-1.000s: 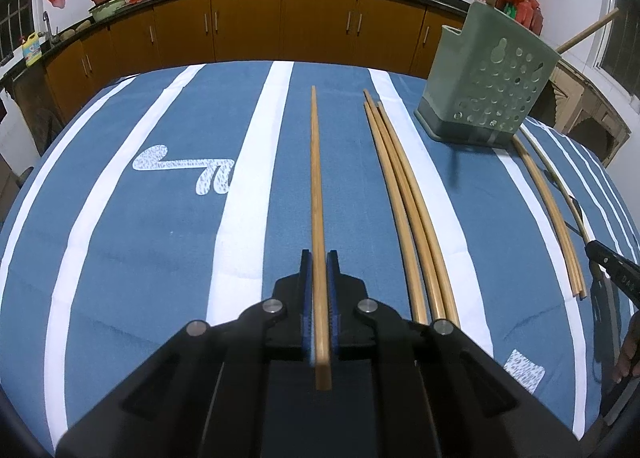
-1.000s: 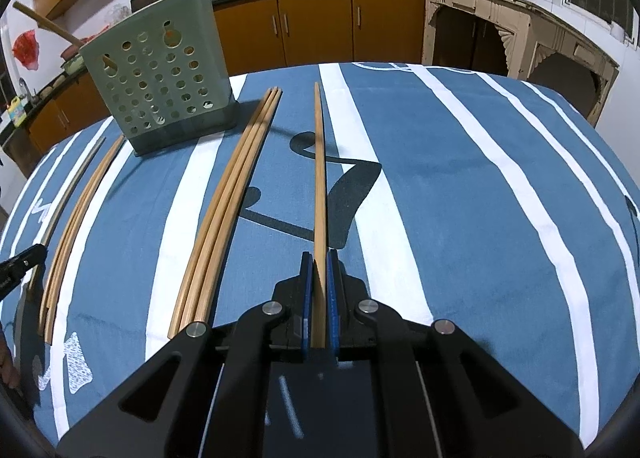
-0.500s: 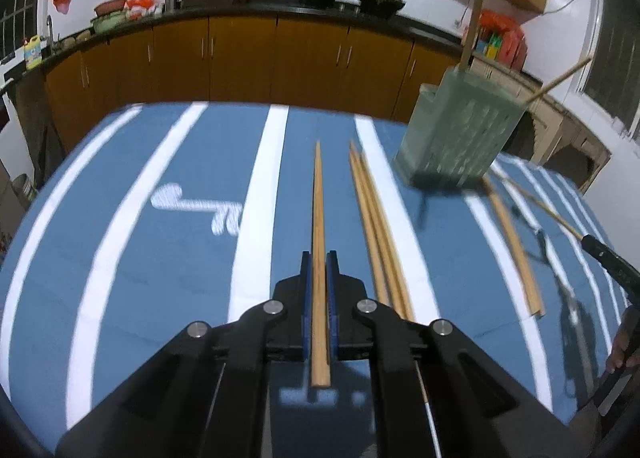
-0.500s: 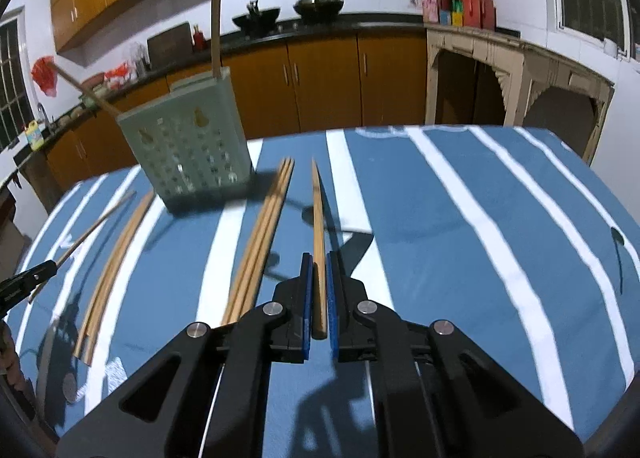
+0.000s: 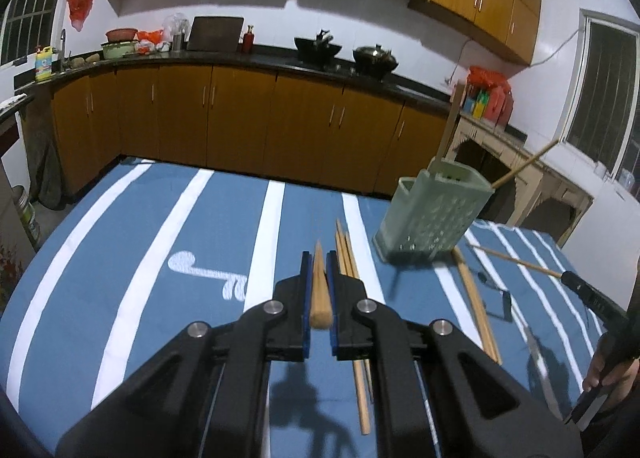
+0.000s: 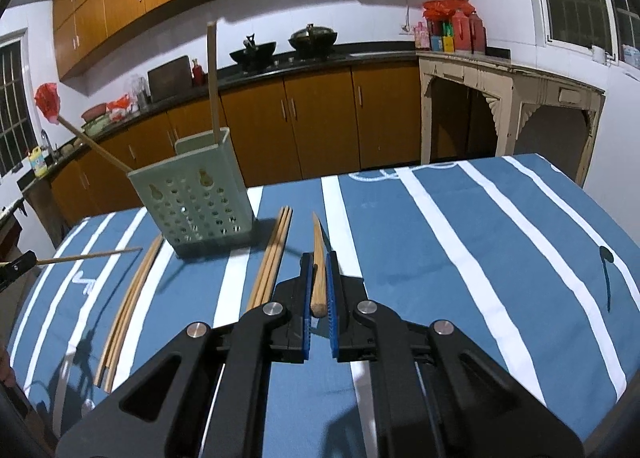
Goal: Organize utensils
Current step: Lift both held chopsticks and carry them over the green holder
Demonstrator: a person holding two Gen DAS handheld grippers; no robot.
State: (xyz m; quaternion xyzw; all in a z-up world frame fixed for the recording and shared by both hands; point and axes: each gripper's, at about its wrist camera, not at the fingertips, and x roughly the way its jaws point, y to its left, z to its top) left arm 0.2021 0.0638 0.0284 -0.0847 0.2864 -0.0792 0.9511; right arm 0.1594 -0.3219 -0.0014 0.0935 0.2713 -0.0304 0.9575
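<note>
Both grippers rise off the blue striped tablecloth (image 5: 120, 298); left gripper (image 5: 319, 290) and right gripper (image 6: 319, 286) each clamp one wooden chopstick (image 5: 319, 286) lengthwise (tip-first drop), pale green perforated holder (image 6: 200, 202) far ahead.

- No text, brand or number could be read in either wrist view.
- The white squiggle mark (image 5: 208, 273) on the blue white-striped tablecloth (image 5: 120, 258), at about nine o'clock from the left gripper's fingertips, was a drawn motif, not lettering.
- The label on the yellow plastic bottle (image 5: 43, 63) on the dark countertop was too small to read.
</note>
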